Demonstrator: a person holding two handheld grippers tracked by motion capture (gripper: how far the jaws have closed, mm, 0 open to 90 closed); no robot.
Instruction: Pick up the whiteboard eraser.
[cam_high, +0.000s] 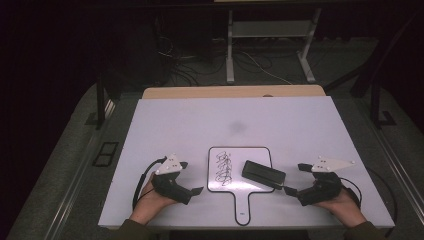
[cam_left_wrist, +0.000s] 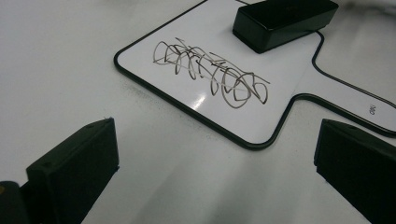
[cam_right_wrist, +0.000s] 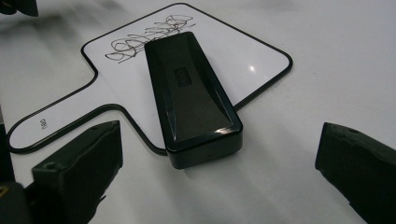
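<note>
Left hand (cam_high: 150, 197): enters from the near edge at the left, palm turned up and inward, cradling its gripper from below; a dark sleeve shows at the wrist.

Left gripper (cam_high: 192, 177): black body, grey three-cornered plate on top, cable looping off to its left. Points right and slightly far; jaws spread wide, nothing between them.

Right hand (cam_high: 342, 202): enters from the near edge at the right, fingers wrapped under its gripper, sleeve at the wrist.

Right gripper (cam_high: 291, 178): black body, grey plate on top, cable trailing to its right. Points left toward the centre; jaws wide apart, pads gripping nothing.

Both hands rest low, well apart, roughly level with each other.
</note>
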